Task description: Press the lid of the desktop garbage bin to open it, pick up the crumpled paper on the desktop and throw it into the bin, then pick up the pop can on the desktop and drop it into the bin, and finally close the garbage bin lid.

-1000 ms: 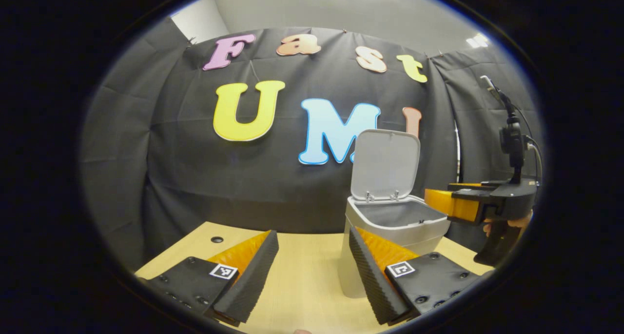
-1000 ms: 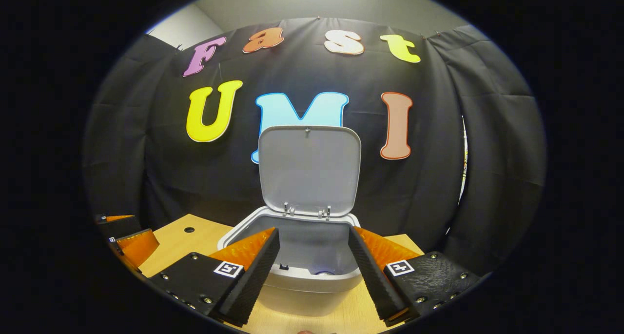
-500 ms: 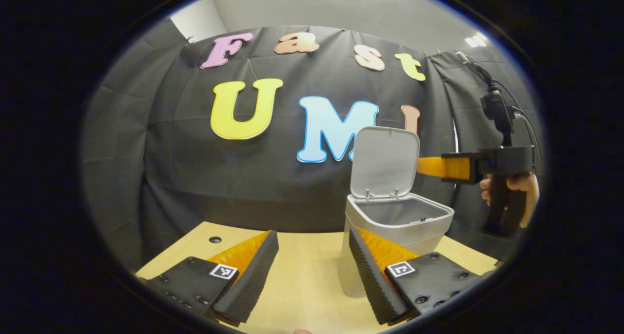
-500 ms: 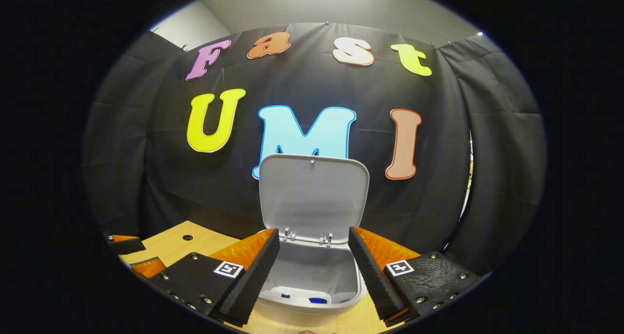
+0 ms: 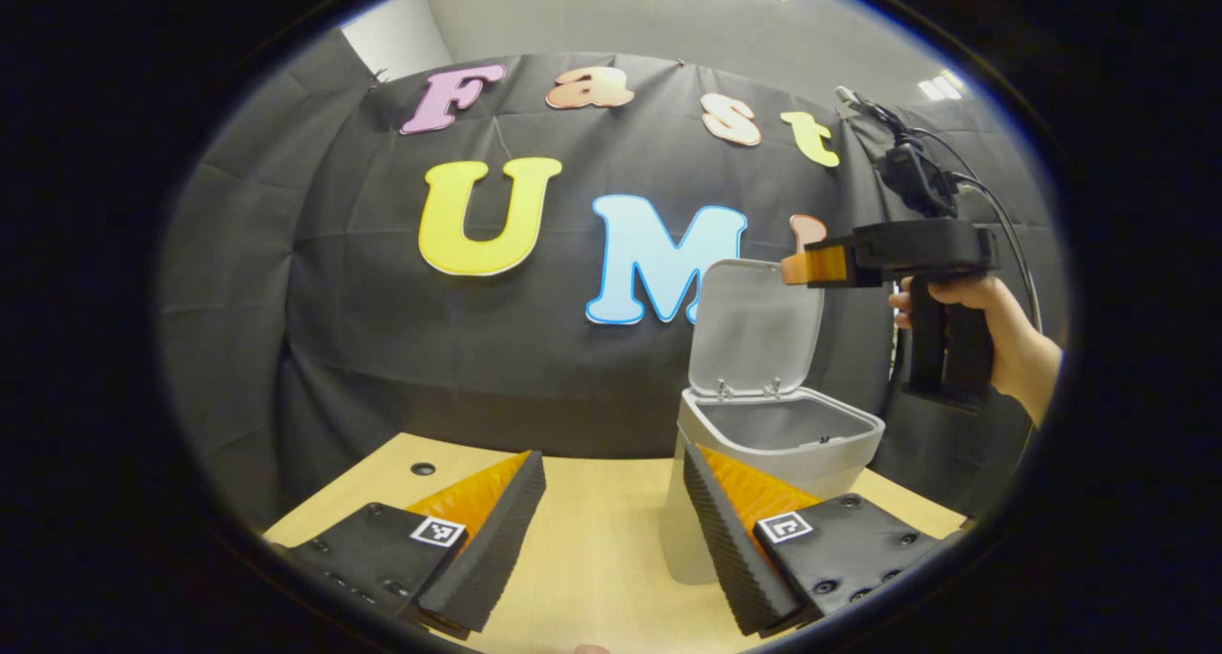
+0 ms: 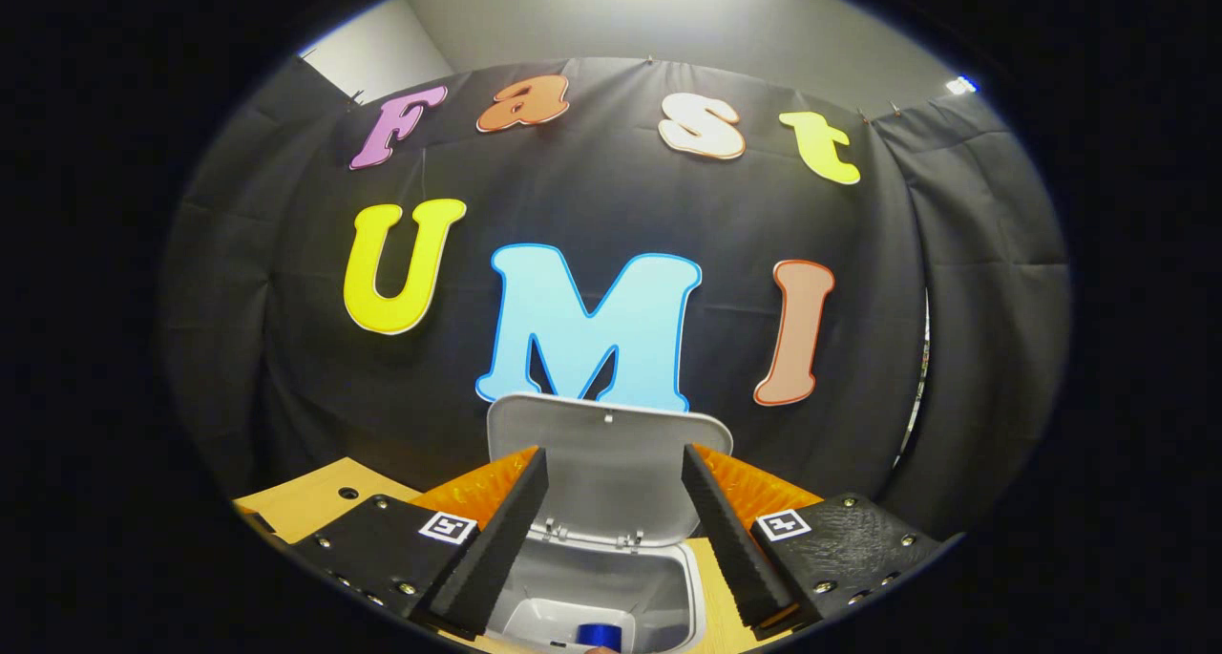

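The white desktop bin (image 5: 764, 444) stands on the table with its lid (image 5: 754, 325) upright. My left gripper (image 5: 611, 458) hangs open just above the table, the bin right behind its right finger, nothing between the fingers. My right gripper (image 5: 797, 267), held by a hand (image 5: 1012, 339), is level with the lid's top edge. In the right gripper view that gripper (image 6: 613, 453) is open, the lid (image 6: 611, 487) showing between its fingers. Below it, inside the bin (image 6: 692, 597), lies a blue can (image 6: 599, 633) beside a pale shape I cannot make out.
The light wooden table (image 5: 592, 539) has a small round hole (image 5: 422, 468) near its far left corner. The black cloth wall hangs close behind the bin. A cable runs from the back of the right gripper.
The right gripper has risen from the bin's rim to the top edge of the lid, so its view now looks down into the bin. The left gripper has stayed put.
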Demonstrator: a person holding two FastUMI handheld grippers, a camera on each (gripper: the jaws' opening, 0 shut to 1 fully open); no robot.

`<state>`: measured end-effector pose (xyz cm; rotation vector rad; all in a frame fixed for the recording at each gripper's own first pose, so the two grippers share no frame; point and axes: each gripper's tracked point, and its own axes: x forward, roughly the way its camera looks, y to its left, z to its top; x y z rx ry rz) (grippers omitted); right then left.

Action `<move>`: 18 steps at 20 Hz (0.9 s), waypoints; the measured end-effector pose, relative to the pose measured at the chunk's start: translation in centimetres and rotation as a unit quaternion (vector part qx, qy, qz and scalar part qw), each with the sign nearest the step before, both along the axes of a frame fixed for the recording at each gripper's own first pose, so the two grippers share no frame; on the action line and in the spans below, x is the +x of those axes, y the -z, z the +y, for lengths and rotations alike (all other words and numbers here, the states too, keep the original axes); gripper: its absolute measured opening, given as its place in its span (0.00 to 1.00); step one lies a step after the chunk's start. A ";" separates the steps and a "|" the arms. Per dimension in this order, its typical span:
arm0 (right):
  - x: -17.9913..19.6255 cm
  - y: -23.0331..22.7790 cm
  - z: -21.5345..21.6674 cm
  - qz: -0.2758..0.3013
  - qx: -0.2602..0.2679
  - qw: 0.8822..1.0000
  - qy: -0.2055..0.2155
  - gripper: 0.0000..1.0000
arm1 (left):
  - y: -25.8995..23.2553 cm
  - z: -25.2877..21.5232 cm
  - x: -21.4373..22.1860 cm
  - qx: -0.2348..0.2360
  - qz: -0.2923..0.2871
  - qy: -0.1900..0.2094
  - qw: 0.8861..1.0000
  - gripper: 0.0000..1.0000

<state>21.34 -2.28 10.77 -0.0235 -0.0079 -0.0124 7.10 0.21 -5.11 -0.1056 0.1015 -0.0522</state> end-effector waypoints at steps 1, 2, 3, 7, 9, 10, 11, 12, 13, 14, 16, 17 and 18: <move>0.6 -0.4 0.0 -0.002 -0.001 1.000 0.000 0.91 | -0.2 0.2 0.0 -0.001 -0.001 -0.002 1.000 0.95; 1.1 -0.9 0.0 -0.004 -0.001 1.000 0.001 0.91 | -0.2 0.4 0.0 -0.002 -0.001 -0.005 1.000 0.95; 1.6 -1.4 0.0 -0.008 0.000 1.000 0.001 0.91 | 0.0 0.5 -0.1 -0.003 0.001 -0.007 1.000 0.95; 3.3 -3.8 -0.3 -0.029 0.005 1.000 0.006 0.91 | 0.5 0.7 -0.2 -0.007 0.009 -0.009 1.000 0.96; 4.3 -4.3 -0.4 -0.027 0.007 1.000 0.008 0.91 | 0.4 0.7 -0.2 -0.004 0.011 -0.011 1.000 0.96; 4.8 -4.3 -0.6 -0.023 0.010 1.000 0.009 0.91 | 0.4 0.7 -0.2 -0.004 0.011 -0.011 1.000 0.95; 5.3 -4.2 -0.7 -0.022 0.014 1.000 0.010 0.91 | 0.4 0.7 -0.3 -0.004 0.010 -0.010 1.000 0.95; 5.8 -4.1 -0.9 -0.017 0.019 1.000 0.014 0.91 | 0.4 0.7 -0.3 -0.003 0.009 -0.009 1.000 0.95; 6.3 -3.8 -1.0 -0.011 0.025 0.999 0.015 0.91 | 0.3 0.7 -0.4 -0.001 0.009 -0.009 1.000 0.95; 6.8 -3.5 -1.0 -0.004 0.032 0.999 0.014 0.91 | 0.2 0.8 -0.5 0.000 0.007 -0.010 1.000 0.95; 7.7 -2.7 -0.8 0.012 0.044 0.999 0.012 0.91 | 0.1 1.2 -0.5 0.003 0.007 -0.015 1.000 0.95; 8.0 -2.1 -0.9 0.023 0.047 0.999 0.013 0.91 | 0.3 1.5 -0.5 0.004 0.008 -0.017 1.000 0.95; 8.1 -2.1 -0.8 0.023 0.054 0.998 0.012 0.91 | 0.4 1.7 -0.6 0.005 0.009 -0.020 1.000 0.95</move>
